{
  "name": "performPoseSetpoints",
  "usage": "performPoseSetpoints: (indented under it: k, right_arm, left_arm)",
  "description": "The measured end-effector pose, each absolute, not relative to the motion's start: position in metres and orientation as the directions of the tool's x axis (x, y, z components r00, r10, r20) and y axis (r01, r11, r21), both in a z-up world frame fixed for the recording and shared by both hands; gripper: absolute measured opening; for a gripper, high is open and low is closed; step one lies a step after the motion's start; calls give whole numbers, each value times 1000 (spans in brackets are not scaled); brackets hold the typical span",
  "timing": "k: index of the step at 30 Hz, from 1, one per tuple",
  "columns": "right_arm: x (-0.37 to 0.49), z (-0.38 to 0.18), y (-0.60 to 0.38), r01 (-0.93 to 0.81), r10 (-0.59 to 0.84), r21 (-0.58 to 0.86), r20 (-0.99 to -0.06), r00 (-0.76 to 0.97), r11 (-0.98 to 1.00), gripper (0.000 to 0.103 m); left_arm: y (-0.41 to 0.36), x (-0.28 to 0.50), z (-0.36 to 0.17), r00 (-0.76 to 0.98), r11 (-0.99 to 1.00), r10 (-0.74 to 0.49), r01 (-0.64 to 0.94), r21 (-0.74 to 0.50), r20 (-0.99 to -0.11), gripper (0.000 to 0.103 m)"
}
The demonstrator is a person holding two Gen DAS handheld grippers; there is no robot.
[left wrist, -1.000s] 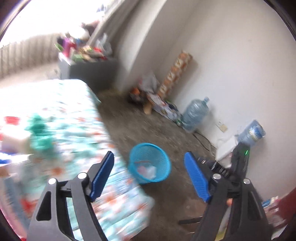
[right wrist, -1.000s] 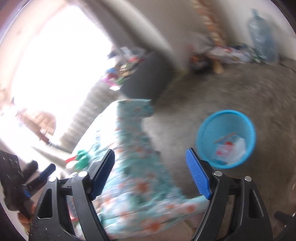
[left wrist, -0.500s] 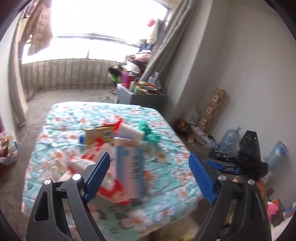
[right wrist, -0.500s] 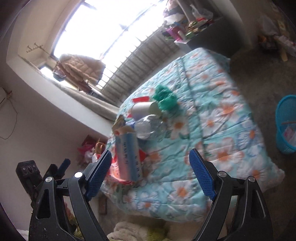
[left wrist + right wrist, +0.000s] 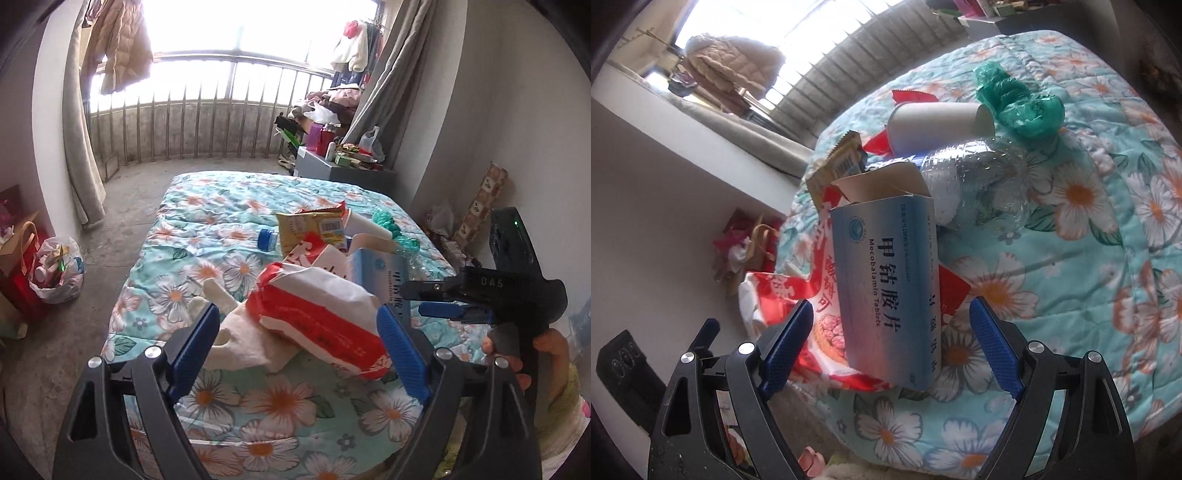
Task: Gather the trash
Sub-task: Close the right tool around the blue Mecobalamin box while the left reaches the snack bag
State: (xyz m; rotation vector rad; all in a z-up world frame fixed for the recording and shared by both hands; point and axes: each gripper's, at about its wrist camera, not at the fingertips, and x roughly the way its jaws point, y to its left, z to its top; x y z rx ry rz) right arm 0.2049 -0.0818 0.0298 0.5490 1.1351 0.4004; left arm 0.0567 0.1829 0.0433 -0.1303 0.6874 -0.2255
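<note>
- Sunlight came through a big barred window [image 5: 207,122] behind a bed with a blue flowery quilt [image 5: 229,206].
- A pile of trash lay on the near part of the quilt: a red and white crinkly plastic packet [image 5: 317,314], a blue and white cardboard pill box [image 5: 886,280], a clear crushed plastic bottle [image 5: 982,184], a white cardboard tube [image 5: 938,122], a green scrunched plastic bag [image 5: 1019,99] and a yellow snack wrapper [image 5: 310,229].
- The left gripper [image 5: 295,347] pointed down at the pile. Its blue jaws stood wide apart, one on each side of the red and white packet, and did not squeeze it.
- The right gripper [image 5: 892,343] also tipped down. Its jaws were opening, with the pill box standing between them, and the pads did not press on it.
- In the left view, a hand [image 5: 532,354] held the right gripper's black handle, low at the right edge, just beside the bed.
- A white plastic bag of rubbish [image 5: 59,269] sat on the grey floor, well apart from the bed.
</note>
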Motion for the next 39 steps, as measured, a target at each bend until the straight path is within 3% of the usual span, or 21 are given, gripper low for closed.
performPoseSetpoints:
  k: [11, 15, 27, 39]
  right_arm:
    - [236, 19, -28, -14, 368, 391, -855, 366, 920, 87]
    - [233, 20, -29, -22, 358, 380, -849, 388, 925, 70]
    - [216, 30, -68, -23, 403, 430, -824, 397, 902, 69]
    - [186, 25, -162, 128, 393, 472, -832, 392, 872, 70]
  left_arm:
    - [233, 72, 17, 702, 973, -199, 55, -226, -684, 85]
    - [240, 75, 8, 682, 973, -190, 36, -227, -707, 85]
    - [233, 87, 8, 667, 973, -205, 56, -226, -717, 85]
    - [218, 104, 18, 681, 976, -195, 61, -211, -706, 85]
